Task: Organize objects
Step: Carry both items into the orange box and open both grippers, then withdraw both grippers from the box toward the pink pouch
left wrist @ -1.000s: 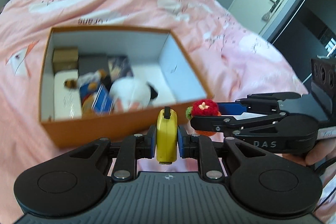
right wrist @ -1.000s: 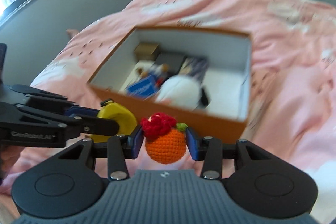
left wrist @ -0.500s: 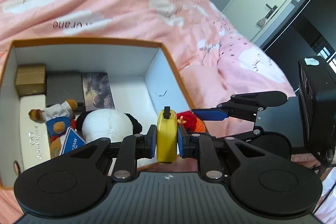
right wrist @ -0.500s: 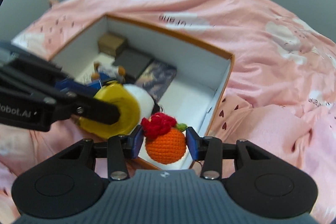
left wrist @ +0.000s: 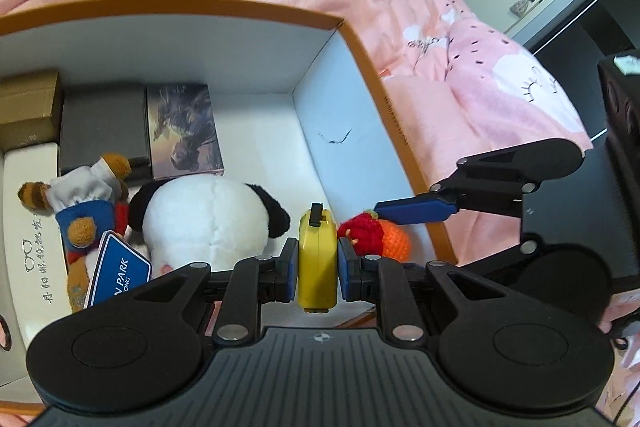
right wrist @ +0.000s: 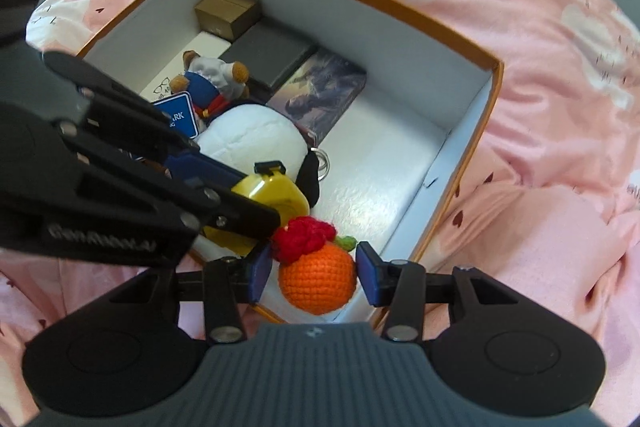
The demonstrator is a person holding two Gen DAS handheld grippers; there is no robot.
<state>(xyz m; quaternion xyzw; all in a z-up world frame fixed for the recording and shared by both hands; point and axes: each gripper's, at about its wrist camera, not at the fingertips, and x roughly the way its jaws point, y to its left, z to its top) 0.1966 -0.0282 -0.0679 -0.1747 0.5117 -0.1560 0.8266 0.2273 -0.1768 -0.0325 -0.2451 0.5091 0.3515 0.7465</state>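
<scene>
Yellow tape measure (left wrist: 317,259) pinched in left claw (left wrist: 318,265) over orange box (right wrist: 486,131) | crocheted orange (right wrist: 317,281) between right claw (right wrist: 316,273) pads, grip unclear | box on pink bed (left wrist: 420,39).

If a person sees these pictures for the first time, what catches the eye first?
Probably the two bright things held over the orange box: the left tool grips a yellow tape measure, and beside it the right tool holds a crocheted orange with a red flower. Next comes the white panda plush inside the box.
</scene>
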